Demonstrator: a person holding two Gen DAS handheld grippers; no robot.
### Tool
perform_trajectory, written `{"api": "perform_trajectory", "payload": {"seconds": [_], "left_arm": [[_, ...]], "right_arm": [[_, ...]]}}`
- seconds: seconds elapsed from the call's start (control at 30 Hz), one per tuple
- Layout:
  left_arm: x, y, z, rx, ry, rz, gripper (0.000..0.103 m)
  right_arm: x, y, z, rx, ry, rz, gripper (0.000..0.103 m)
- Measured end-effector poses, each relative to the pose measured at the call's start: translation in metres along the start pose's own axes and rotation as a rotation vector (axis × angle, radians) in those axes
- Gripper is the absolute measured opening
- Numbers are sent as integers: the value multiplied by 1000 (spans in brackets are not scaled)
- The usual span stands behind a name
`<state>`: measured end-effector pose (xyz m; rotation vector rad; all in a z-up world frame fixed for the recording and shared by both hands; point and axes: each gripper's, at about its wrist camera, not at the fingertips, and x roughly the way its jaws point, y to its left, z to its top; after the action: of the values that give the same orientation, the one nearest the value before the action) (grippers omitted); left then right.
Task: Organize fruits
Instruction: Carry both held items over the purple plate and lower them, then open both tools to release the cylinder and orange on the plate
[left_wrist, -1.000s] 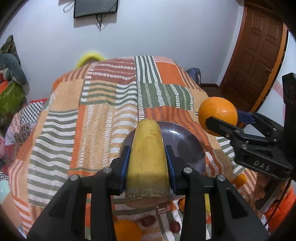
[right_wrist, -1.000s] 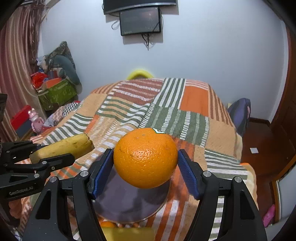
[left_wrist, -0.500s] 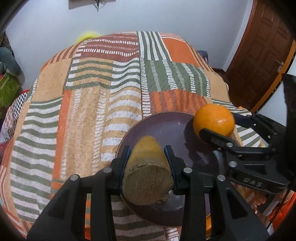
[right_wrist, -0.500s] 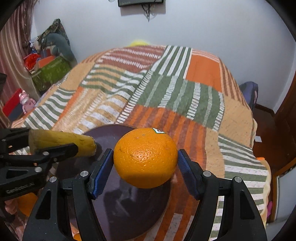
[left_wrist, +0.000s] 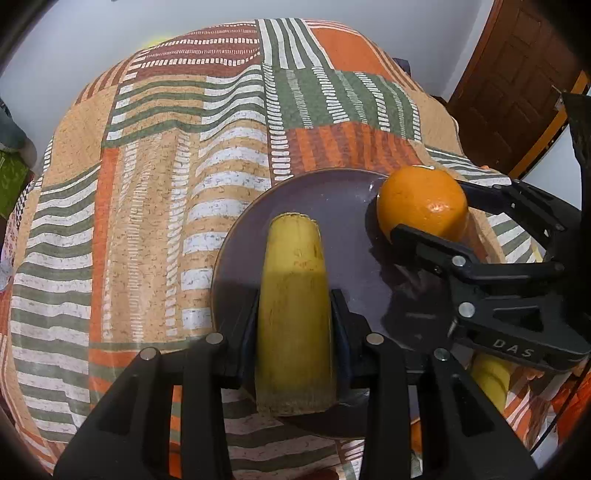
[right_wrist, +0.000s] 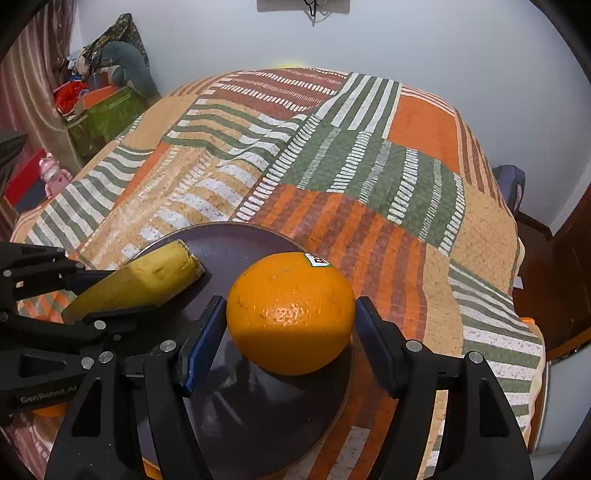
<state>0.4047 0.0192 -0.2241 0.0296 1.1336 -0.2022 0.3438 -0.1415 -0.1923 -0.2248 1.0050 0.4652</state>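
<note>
Plate (left_wrist: 332, 206): dark purple, lying on the striped bedspread (left_wrist: 147, 184); the landmark for all that follows.
Left gripper (left_wrist: 295, 332): pinching the banana (left_wrist: 295, 295) at mid-length, over the plate's near-left part, its cut end pointing at the plate's far rim.
Right gripper (right_wrist: 291, 332): pads against both sides of the orange (right_wrist: 290, 314), which sits over the plate's right part; whether it rests on the plate cannot be told.
Step in hand (judged): setting both fruits down on the plate.
Good practice: lower until each fruit bears on the plate, spread the fingers slowly, and keep the orange inward of the rim, since it may roll.
</note>
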Motion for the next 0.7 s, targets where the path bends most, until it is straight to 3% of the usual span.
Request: {"api": "perform_trajectory", "payload": {"seconds": [0.17, 0.37, 0.7], "left_arm": [[6, 1, -1, -20, 39, 1, 36], [-13, -1, -2, -37, -28, -8, 39], [-74, 7, -30, -68, -138, 31, 44]], "right_arm": [[-1, 4, -2, -12, 19, 19, 68], [-14, 10, -3, -7, -9, 6, 75], [-63, 16, -17, 19, -76, -12, 75]]}}
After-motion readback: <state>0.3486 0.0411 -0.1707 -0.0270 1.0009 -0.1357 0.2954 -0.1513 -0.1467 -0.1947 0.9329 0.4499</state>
